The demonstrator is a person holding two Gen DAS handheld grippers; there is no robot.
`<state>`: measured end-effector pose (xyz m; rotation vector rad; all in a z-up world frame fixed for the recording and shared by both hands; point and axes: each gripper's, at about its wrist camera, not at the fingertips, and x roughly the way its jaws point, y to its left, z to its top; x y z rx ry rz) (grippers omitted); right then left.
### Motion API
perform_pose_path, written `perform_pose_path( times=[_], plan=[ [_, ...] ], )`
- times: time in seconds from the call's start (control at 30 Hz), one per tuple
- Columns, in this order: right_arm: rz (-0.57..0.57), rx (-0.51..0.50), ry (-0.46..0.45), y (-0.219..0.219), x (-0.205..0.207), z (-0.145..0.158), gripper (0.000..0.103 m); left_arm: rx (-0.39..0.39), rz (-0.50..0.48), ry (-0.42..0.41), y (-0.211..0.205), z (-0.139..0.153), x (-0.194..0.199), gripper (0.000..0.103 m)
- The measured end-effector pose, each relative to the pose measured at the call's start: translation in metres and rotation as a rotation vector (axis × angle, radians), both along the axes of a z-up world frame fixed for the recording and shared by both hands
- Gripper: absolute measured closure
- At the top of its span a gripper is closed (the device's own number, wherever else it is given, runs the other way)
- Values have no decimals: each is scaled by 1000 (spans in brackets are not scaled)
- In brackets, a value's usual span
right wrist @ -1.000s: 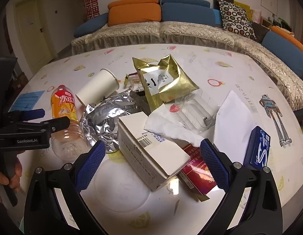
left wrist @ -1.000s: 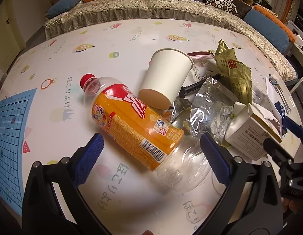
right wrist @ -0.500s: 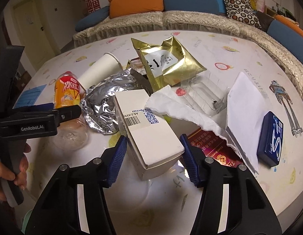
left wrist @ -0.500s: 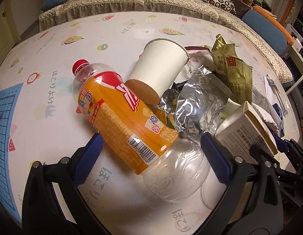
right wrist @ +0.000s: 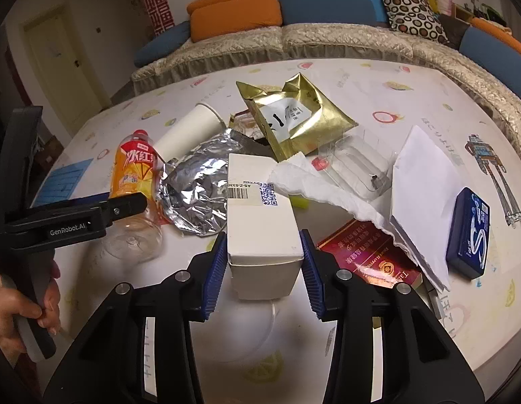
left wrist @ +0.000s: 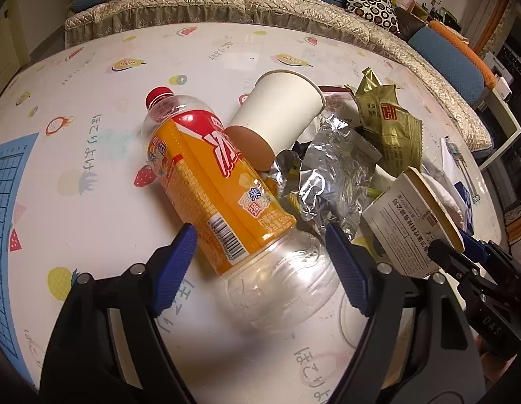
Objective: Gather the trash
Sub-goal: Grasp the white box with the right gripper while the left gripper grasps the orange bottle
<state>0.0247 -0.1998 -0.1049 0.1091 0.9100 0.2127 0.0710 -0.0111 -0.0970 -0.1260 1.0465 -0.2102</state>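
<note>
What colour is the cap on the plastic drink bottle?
Red; the plastic drink bottle's cap shows best in the left wrist view.

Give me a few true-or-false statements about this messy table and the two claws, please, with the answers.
1. The clear plastic bottle with the orange label lies on its side. True.
2. Its cap is blue. False: the cap is red.
3. The right claw has its blue pads on either side of the white cardboard box. True.
4. The white paper cup stands upright. False: it lies tipped over, resting against the bottle.
5. The left claw has its pads around the bottle's clear base end. True.
6. The gold foil packet lies under the box. False: it lies beyond the box, on the pile.
</note>
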Motion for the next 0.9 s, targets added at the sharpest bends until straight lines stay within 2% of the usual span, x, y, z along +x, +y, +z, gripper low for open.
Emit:
perform_pose_path(
  times=[0.37, 0.6, 0.83, 0.87, 0.9],
  plan=[
    [12, 93, -10, 0, -12, 17, 62, -35, -25, -44, 17, 5, -16, 48],
    [15, 88, -9, 5, -19, 23, 62, -40, -34, -42, 30, 7, -22, 50],
    [9, 112, -28, 7, -26, 38, 62, -56, -39, -83, 42, 15, -32, 52],
    [10, 112, -31, 8, -27, 40, 62, -55, -39, -92, 44, 17, -34, 61],
    [12, 115, -38, 8, -29, 44, 62, -54, -44, -95, 45, 19, -35, 97]
  ],
)
